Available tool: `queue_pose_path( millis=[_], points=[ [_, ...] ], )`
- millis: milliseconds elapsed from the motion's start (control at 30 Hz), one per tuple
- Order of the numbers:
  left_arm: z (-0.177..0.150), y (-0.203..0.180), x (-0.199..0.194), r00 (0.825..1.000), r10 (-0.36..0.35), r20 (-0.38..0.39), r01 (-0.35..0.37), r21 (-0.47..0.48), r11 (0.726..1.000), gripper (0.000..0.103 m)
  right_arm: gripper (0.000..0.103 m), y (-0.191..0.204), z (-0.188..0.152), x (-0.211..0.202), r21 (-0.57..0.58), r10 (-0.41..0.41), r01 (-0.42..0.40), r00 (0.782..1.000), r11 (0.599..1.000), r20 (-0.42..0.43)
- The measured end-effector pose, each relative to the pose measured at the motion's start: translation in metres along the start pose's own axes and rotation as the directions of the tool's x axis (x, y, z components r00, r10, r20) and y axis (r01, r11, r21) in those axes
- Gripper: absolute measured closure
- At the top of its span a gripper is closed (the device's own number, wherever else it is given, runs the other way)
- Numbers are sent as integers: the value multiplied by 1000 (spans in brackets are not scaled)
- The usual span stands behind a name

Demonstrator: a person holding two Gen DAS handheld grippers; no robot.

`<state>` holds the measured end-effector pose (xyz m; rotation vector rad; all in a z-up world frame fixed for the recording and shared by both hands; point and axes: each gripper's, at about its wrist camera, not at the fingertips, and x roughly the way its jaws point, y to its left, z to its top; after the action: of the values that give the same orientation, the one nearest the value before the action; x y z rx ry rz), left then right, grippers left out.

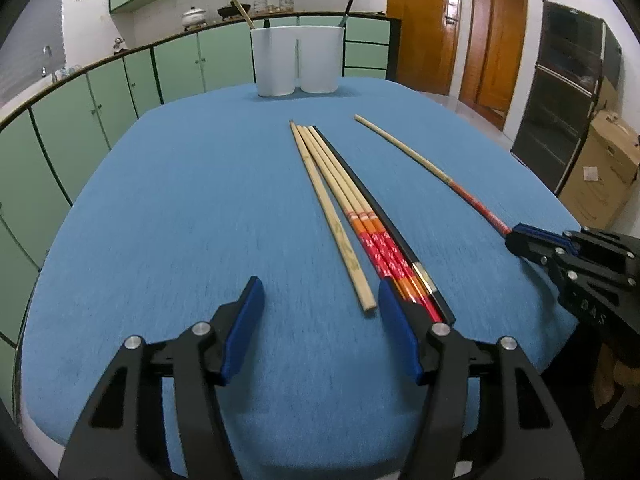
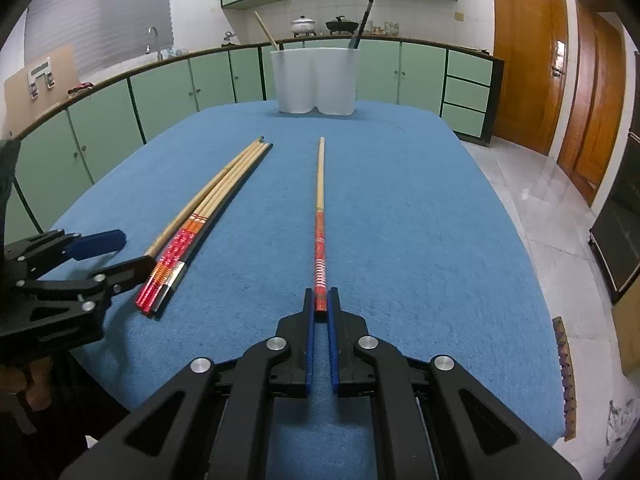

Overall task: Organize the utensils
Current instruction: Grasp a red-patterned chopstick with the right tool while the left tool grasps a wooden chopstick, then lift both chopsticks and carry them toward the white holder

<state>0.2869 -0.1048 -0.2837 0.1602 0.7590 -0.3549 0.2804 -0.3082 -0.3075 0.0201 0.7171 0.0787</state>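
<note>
On the left, the left hand-held gripper (image 1: 320,304) is hanging half-wide and empty over the near ends of the chopstick bundle (image 1: 352,216), one finger beside the plain bamboo stick. It is wanting to straddle a single stick and settle low before pinching. Further right, the right hand-held gripper (image 2: 320,304) is pinching the red end of the lone chopstick (image 2: 320,216), which is lying on the blue tabletop (image 2: 420,220). Lifting it level and tipping it tip-down is probably serving best for the white holder (image 2: 316,80) at the far edge.
</note>
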Motion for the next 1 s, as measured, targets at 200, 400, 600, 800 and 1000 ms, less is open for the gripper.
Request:
queue_pose_path(
  millis=[200, 400, 600, 800, 1000],
  points=[
    [-1, 4, -2, 999, -6, 37, 8, -49, 999, 97, 96, 6, 0, 3, -19, -9, 9, 1000, 1000, 10],
    [-6, 28, -9, 994, 107, 35, -99, -181, 978, 97, 96, 16, -1, 2, -57, -16, 18, 1000, 998, 25],
    [-9, 33, -16, 991, 130, 13, -125, -186, 975, 95, 95, 22, -4, 0, -39, -6, 7, 1000, 999, 27],
    [-11, 31, -17, 996, 86, 24, -81, -158, 984, 87, 96, 24, -3, 0, -40, -5, 6, 1000, 999, 26],
    [0, 39, -33, 998, 47, 36, -39, -198, 979, 97, 96, 25, 9, -23, -18, 27, -26, 998, 1000, 56]
  ],
)
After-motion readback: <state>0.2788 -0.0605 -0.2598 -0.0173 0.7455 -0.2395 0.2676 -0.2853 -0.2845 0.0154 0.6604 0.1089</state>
